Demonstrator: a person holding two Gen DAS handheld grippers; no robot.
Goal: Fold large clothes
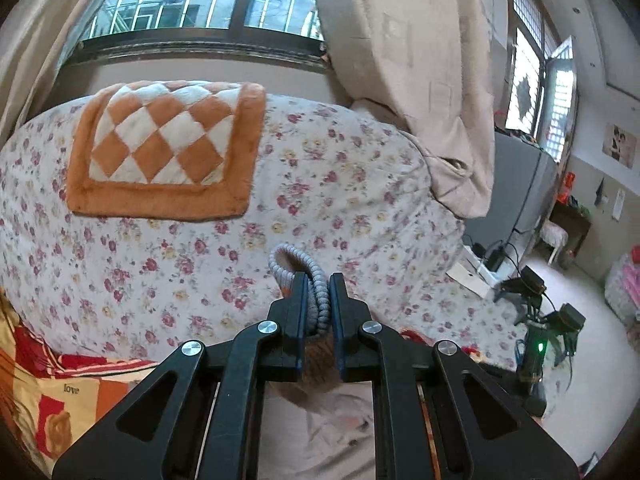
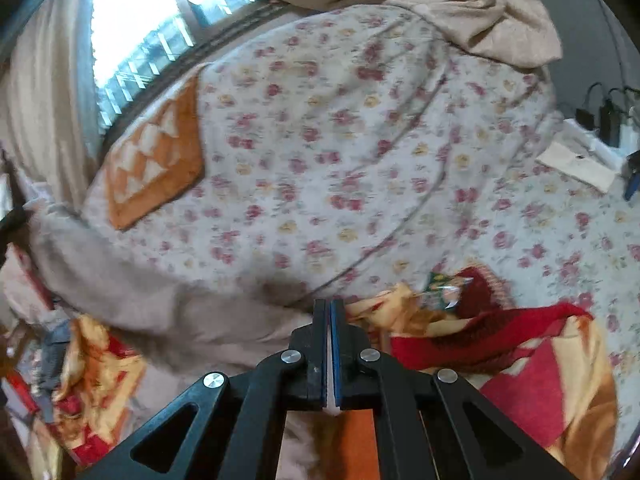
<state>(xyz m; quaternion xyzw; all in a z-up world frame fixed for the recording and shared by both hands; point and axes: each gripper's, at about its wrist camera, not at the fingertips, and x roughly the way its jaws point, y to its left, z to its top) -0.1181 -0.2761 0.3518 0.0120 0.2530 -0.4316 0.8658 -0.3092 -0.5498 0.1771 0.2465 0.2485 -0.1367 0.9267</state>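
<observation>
Fabric of the large beige garment (image 2: 168, 304), lying over the floral bed (image 1: 320, 184), is pinched at its ribbed grey edge (image 1: 318, 292) by the left tongs (image 1: 319, 312) and thinly by the pressed-together right tongs (image 2: 330, 344), probably so it can be lifted for folding.

Black left gripper (image 1: 319, 280), right gripper (image 2: 329, 305): blue-edged fingers (image 1: 299, 308) (silver pivot screws).
</observation>
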